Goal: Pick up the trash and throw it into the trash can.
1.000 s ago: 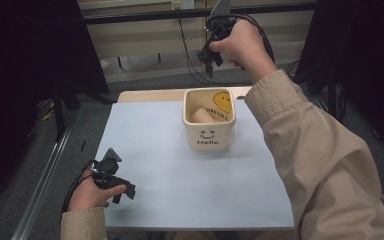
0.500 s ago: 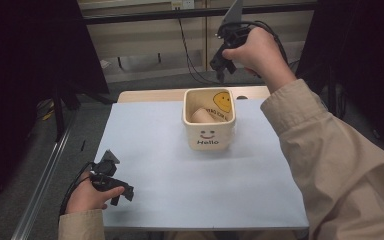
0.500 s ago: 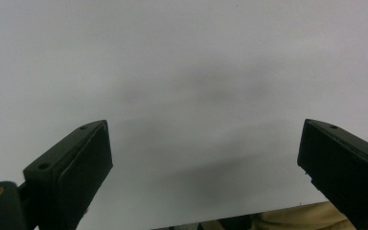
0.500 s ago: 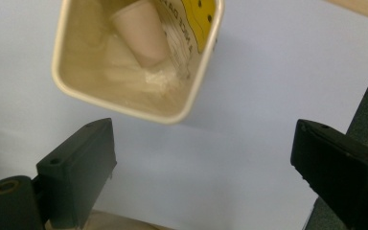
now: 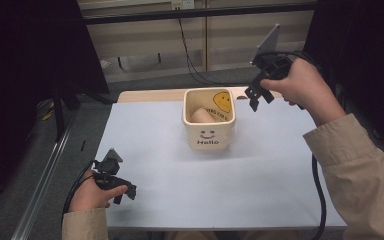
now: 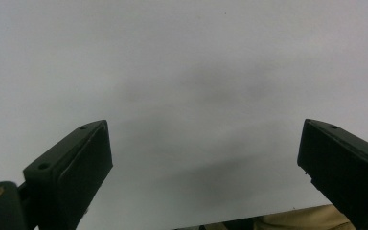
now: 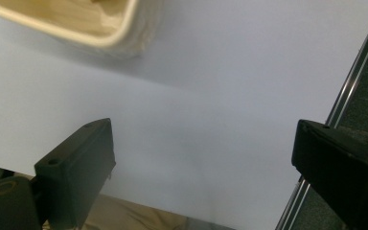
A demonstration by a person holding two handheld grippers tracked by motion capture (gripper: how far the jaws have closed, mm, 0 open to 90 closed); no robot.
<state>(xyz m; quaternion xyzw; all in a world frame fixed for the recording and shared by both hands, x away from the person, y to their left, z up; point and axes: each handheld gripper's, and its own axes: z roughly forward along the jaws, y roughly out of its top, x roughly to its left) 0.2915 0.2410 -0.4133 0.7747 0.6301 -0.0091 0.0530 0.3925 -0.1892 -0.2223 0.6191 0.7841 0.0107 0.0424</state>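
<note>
The cream square ceramic container (image 5: 209,125) with a smiley face and the word "Hello" on its front is seen in the high view standing on the pale grey-blue table sheet (image 5: 260,180), towards the far middle of it. Inside the container a light brown paper cup (image 5: 202,116) is seen lying tilted, beside a yellow smiley print on the inner wall. Nothing is set on the sheet around the container. The right gripper (image 5: 258,98) is held in the air just to the right of the container's far rim, its tips pointed down and towards the container, the sleeved forearm stretched in from the right. The left gripper (image 5: 122,192) is held low, well apart from the container, at the near left edge of the sheet.

In the left gripper view, the two black jaws are shown spread wide over bare sheet (image 6: 196,72), with nothing between them.

In the right gripper view, a corner of the container (image 7: 110,40) is seen at the upper left, above the jaws. These jaws have just been opening and are spread wide, with nothing between them.
</note>
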